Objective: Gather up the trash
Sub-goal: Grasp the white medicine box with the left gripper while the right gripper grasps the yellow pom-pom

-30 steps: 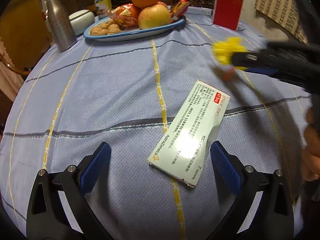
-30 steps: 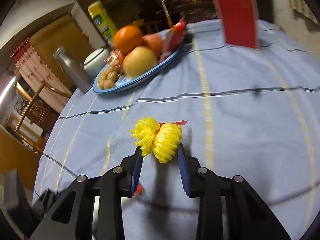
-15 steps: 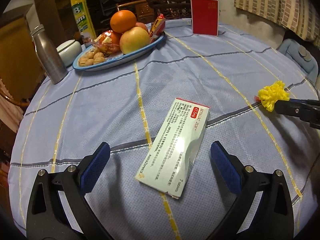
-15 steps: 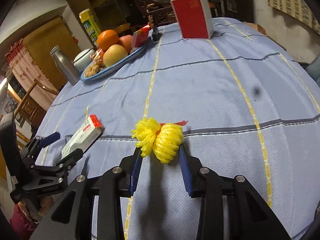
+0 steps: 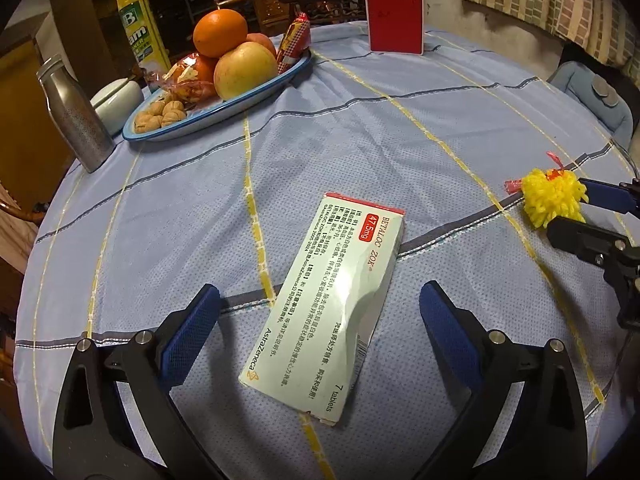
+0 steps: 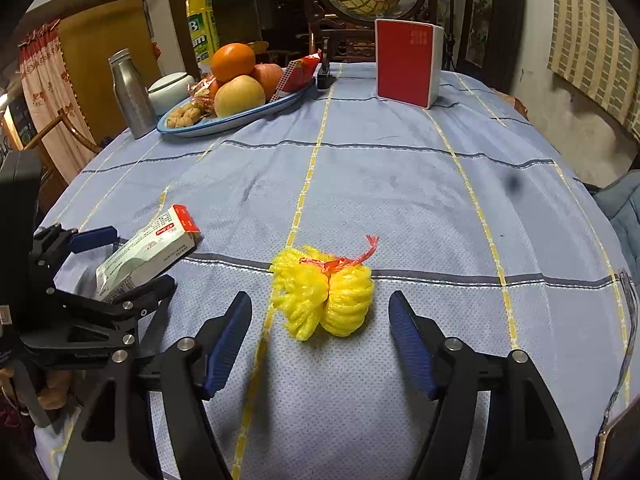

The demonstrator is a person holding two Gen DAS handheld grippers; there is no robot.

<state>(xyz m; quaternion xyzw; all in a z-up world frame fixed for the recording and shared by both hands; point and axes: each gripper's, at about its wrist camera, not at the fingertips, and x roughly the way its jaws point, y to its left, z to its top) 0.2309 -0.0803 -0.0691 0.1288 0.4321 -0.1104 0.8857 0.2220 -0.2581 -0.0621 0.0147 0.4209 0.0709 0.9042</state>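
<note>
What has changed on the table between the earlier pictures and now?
The right gripper has just been opening its jaws and has let go of the yellow net bundle, which now lies free on the tablecloth between its fingers. The left gripper stays open around the medicine box, not pressing it. The fruit plate and red box stayed in place.
</note>
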